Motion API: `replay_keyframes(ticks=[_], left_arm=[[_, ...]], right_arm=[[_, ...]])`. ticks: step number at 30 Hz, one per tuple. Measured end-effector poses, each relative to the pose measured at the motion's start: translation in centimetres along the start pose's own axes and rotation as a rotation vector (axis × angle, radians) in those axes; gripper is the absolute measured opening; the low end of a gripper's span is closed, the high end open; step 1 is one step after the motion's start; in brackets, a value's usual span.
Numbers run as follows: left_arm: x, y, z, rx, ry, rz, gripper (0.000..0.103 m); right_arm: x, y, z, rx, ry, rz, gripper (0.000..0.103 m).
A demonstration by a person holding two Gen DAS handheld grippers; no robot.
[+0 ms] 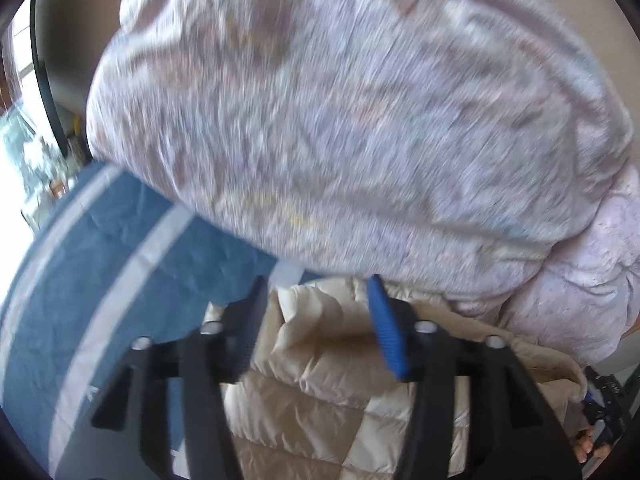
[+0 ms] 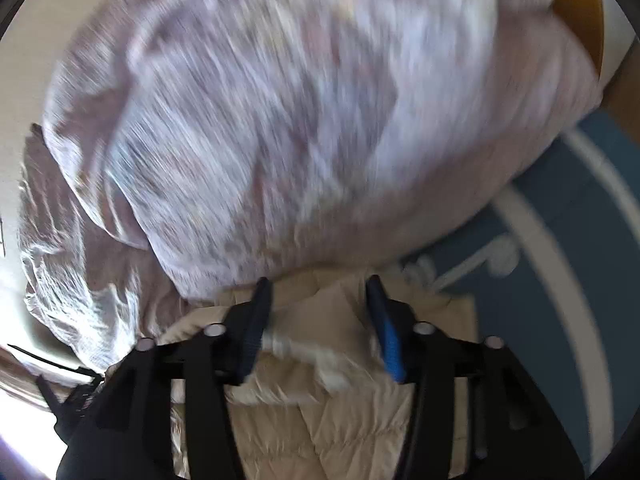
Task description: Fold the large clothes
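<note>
Grippers: two, one per view. The left gripper (image 1: 318,292) stands with its jaws parted over the cream quilted jacket (image 1: 312,396), pads not pressing on it; released. The right gripper (image 2: 318,292) also has parted jaws, a fold of the jacket (image 2: 320,420) between them, not pinched.
Clothes: one cream jacket at the bottom centre of both views, under the fingers.
Bedding: one big pale pink quilt (image 1: 340,120), blurred, fills the upper part of each view and lies just behind the jacket's far edge.
Edges and room: the quilt touches or overlaps the jacket's upper edge; free blue sheet (image 1: 100,280) with white stripes is at lower left in the left view, at right (image 2: 560,260) in the right view.
Surface: a bed with the blue striped sheet.
Room: bright window at far left (image 1: 24,152); wooden board at the top (image 2: 580,8).
</note>
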State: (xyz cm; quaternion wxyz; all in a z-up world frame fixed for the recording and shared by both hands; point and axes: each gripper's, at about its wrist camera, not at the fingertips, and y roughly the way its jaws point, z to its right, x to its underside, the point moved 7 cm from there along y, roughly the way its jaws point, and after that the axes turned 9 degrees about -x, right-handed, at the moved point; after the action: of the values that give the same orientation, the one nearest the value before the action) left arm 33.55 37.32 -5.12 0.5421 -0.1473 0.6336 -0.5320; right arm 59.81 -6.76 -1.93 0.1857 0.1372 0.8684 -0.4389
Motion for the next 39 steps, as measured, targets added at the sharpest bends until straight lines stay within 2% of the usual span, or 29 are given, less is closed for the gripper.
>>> replay_keyframes(ticks=[4,9,12,17,24,33,39], left_arm=[[0.6,-2.3,0.6,0.006,0.043,0.045,0.064],[3.3,-2.1,1.6,-0.008,0.113,0.02,0.065],[5.0,-1.1,1.9,-0.038,0.143,0.007,0.065],[6.8,0.2,2.8,-0.132,0.237,0.055,0.069],[7.1,3.3,2.9,-0.195,0.264,0.065,0.071],[6.6,5.9,3.0,-0.201,0.272,0.065,0.077],[6.4,7.3,2.8,-0.189,0.264,0.06,0.082]], right_arm=[[0.6,-2.1,-1.4,-0.014,-0.092,0.026,0.056],[4.6,-0.5,-2.9,0.04,-0.264,-0.063,0.056],[6.2,1.2,-3.4,0.075,-0.321,-0.097,0.056],[7.4,3.4,-3.3,0.17,-0.415,-0.088,0.056],[7.5,5.5,-1.0,0.264,-0.416,-0.059,0.056],[8.4,7.0,0.6,0.297,-0.413,-0.021,0.058],[8.7,8.3,1.3,0.313,-0.417,-0.003,0.062]])
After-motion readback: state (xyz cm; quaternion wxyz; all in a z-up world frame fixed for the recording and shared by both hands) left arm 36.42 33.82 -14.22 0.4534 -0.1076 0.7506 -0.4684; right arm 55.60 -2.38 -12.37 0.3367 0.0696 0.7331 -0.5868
